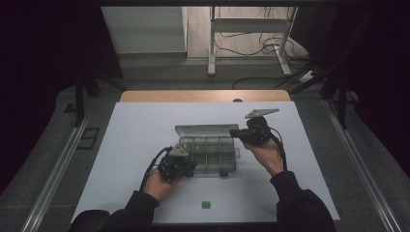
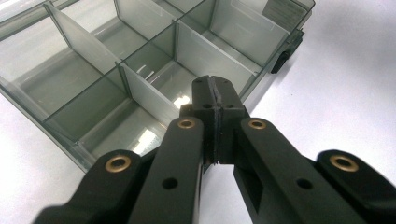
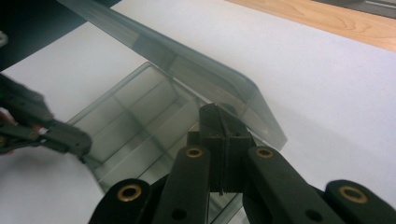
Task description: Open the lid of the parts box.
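A clear plastic organiser box point(image 1: 209, 155) with several divided compartments lies mid-table, its lid point(image 1: 200, 129) tilted up at the far side. My left gripper point(image 1: 192, 166) is at the box's near left corner. In the left gripper view its jaws point(image 2: 215, 88) are shut, pad on pad, above the compartments point(image 2: 140, 60), with nothing between them. My right gripper point(image 1: 233, 132) is at the box's far right corner. In the right gripper view its shut tips point(image 3: 219, 116) sit just under the raised lid's point(image 3: 187, 65) edge; I cannot tell whether they touch it.
The box rests on a white mat point(image 1: 140, 130) over a wooden table point(image 1: 203, 95). A small green square point(image 1: 206, 204) lies near the front edge. Dark latches point(image 1: 223, 171) stick out from the box's near side. Table legs and cables lie on the floor beyond.
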Demonstrator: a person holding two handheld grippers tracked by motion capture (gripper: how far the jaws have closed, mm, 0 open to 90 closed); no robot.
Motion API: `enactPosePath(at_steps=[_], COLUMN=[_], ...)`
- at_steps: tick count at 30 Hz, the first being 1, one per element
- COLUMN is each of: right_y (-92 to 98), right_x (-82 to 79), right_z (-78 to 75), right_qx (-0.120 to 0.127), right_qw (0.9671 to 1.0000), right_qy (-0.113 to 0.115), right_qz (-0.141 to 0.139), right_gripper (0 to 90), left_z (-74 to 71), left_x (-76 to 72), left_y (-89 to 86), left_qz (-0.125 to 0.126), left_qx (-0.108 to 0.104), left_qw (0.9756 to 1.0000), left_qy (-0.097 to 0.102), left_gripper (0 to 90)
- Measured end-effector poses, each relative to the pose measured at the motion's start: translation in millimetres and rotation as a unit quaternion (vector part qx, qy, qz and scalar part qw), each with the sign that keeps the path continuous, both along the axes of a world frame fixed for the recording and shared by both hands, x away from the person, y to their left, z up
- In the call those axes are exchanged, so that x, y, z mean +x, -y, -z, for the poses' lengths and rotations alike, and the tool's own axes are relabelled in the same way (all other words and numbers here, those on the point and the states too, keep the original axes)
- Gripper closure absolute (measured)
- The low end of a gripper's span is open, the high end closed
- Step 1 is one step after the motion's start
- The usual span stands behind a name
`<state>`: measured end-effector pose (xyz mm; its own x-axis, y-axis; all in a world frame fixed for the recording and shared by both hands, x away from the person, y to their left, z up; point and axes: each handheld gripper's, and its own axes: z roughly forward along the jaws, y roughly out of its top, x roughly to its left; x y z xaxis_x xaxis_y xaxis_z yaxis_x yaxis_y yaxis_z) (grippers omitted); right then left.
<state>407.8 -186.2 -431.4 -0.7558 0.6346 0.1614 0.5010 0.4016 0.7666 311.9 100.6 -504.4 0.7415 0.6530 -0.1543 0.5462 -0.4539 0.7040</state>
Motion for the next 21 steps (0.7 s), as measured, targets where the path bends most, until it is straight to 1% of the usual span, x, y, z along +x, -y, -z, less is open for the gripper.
enactPosePath(at_steps=[1,3,4,5,6,7,10,15,21], right_y=[-0.3,-1.0,-1.0,-1.1,-1.1,-0.7,0.0,-0.9,-2.1], right_x=[3.0,11.3,11.3,16.4,16.4,21.1,27.5,34.4,42.1], right_z=[0.7,3.2,3.2,5.5,5.5,7.7,10.2,12.9,20.0], right_qx=[0.0,-0.002,-0.002,-0.004,-0.004,-0.004,-0.003,0.0,-0.004], right_qw=[1.0,1.0,1.0,0.9999,0.9999,0.9999,0.9998,0.9997,0.9995], right_qy=[0.002,-0.003,-0.003,-0.003,-0.003,-0.005,-0.008,-0.01,-0.012], right_qz=[0.0,0.007,0.007,0.01,0.01,0.014,0.02,0.023,0.028], right_gripper=[89.4,89.4,89.4,89.4,89.4,89.4,89.4,89.4,89.4], left_z=[0.0,0.0,-0.1,-0.1,-0.1,-0.2,-0.6,-0.7,-0.4], left_x=[0.1,-0.2,0.0,0.2,0.3,0.5,0.7,1.1,1.2], left_y=[-0.1,0.4,0.1,-0.1,-0.3,-0.3,-0.5,-1.0,-1.4], left_qz=[0.0,-0.001,0.0,0.001,0.002,0.003,0.005,0.006,0.006], left_qx=[0.0,-0.001,0.0,0.0,0.0,0.001,0.002,0.003,0.001], left_qw=[1.0,1.0,1.0,1.0,1.0,1.0,1.0,1.0,1.0], left_qy=[0.0,0.0,0.0,0.0,-0.001,-0.001,0.0,-0.001,-0.002], left_gripper=[89.6,89.6,89.6,89.6,89.6,89.6,89.6,89.6,89.6])
